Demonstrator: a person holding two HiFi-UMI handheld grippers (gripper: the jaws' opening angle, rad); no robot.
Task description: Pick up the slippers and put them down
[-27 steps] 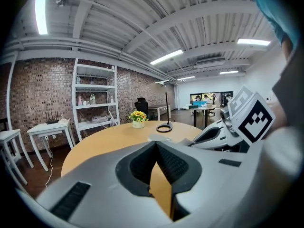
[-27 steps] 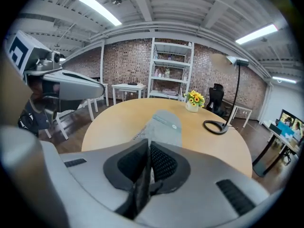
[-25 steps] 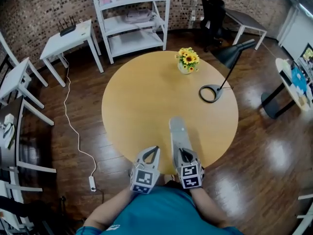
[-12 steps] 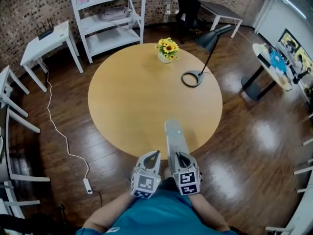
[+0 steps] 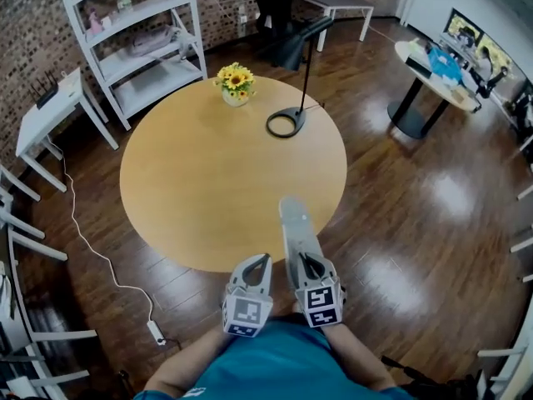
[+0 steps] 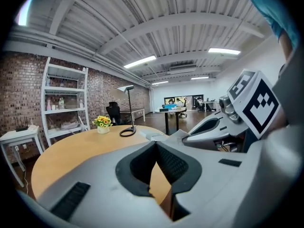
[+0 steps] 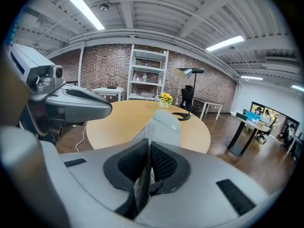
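Observation:
A single grey slipper sticks forward from my right gripper, which is shut on its near end; the toe hangs over the near right rim of the round wooden table. In the right gripper view the slipper rises past the pads of that gripper, its edge pinched between them. My left gripper hovers just left of it, off the table's near edge, shut with nothing in it. In the left gripper view the fingertips of the left gripper meet, with only table showing below them.
On the table's far side stand a vase of sunflowers and a black desk lamp. A white shelf unit and white side table are at the back left, a small round table at the right, a cable with power strip on the floor.
The table and the room have slid left in the head view. Both grippers and the slipper keep their places relative to the person, so the slipper now hangs over the table's right near rim.

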